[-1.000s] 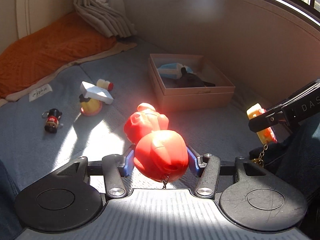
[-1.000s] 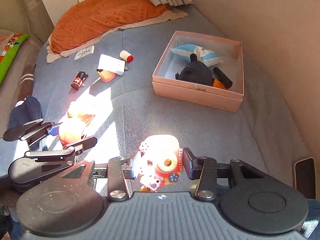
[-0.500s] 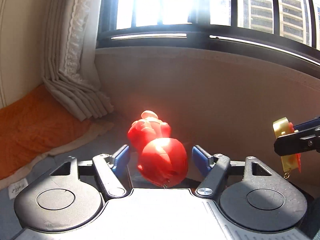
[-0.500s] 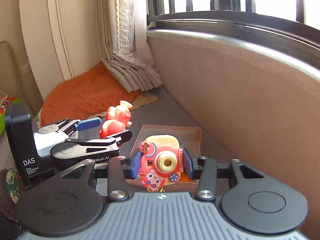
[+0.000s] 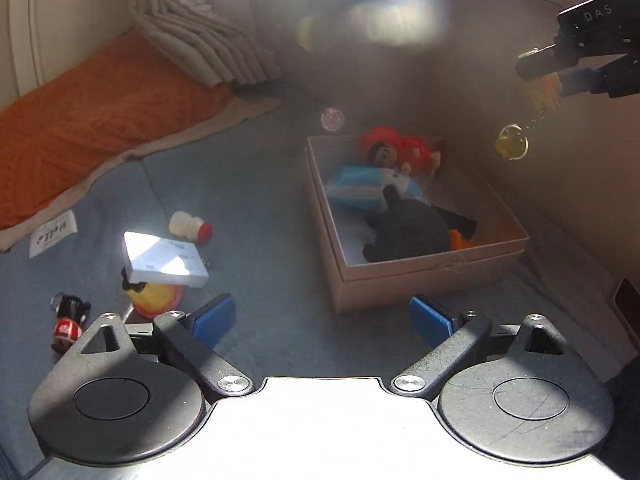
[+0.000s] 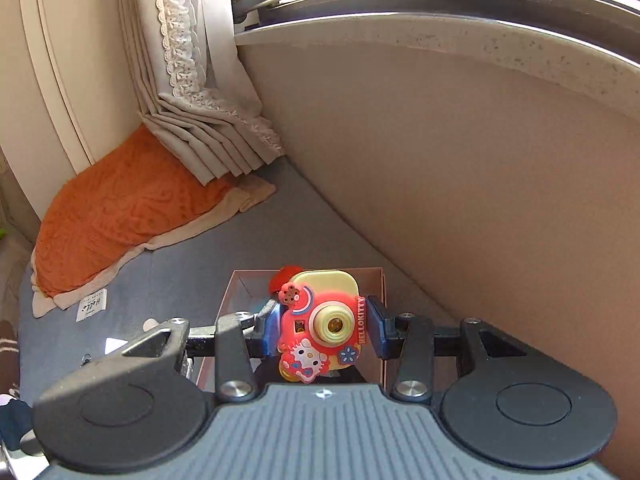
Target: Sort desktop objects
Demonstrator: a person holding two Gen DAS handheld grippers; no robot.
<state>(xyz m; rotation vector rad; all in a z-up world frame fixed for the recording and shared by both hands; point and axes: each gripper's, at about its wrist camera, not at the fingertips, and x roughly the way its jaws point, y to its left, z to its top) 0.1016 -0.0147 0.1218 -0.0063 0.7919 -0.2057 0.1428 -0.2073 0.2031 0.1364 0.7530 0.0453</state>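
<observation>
My left gripper (image 5: 322,316) is open, its blue pads spread wide with nothing between them, just short of the near wall of the pink cardboard box (image 5: 420,276). A red plush toy (image 5: 396,150) lies at the far end of that box, beside a blue packet (image 5: 360,188) and a black plush (image 5: 408,228). My right gripper (image 6: 320,326) is shut on a pink and yellow toy camera (image 6: 320,320), held in the air over the box (image 6: 240,280). In the left wrist view the right gripper (image 5: 544,80) is at the top right, the camera's chain and ring (image 5: 512,144) dangling.
On the grey mat left of the box lie a white carton on a yellow toy (image 5: 164,258), a small red-capped bottle (image 5: 190,226), a tiny figurine keychain (image 5: 68,320) and a paper label (image 5: 54,234). An orange blanket (image 5: 100,108) and curtain (image 5: 208,52) lie behind; a wall runs along the right.
My left gripper's jaws opened and let go of the red toy, which now lies in the box. The right gripper carried the toy camera from the near mat to above the box.
</observation>
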